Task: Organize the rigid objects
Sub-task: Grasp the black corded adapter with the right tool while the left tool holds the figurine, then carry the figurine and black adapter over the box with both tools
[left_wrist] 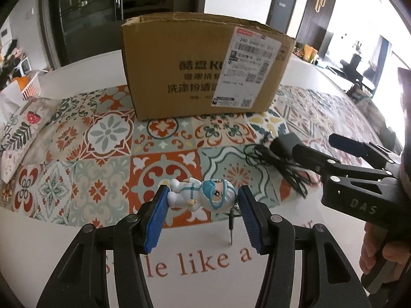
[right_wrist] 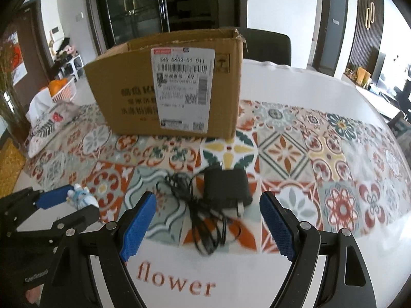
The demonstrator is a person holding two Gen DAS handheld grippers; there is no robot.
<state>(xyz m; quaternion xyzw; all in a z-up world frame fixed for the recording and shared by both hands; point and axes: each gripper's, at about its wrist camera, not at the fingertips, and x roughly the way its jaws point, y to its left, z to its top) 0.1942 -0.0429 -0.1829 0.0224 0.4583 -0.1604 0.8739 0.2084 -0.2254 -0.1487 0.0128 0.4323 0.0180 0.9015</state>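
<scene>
Two pickups under way. Left gripper jaws clamped on small white-and-blue plastic figurine keychain, raised just above patterned tile-print surface. Right gripper jaws apart, astride black plastic power adapter with tangled cord — not clamped yet. Next, likely: carry figurine over rim of open brown cardboard box, release — clear near wall first.

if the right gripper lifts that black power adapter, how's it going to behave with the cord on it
The adapter body looks like a rigid plastic block, so it should hold firm between the pads. Its thin cord lies in a loose tangle and will probably dangle and swing. It seems light enough to lift easily.
</scene>
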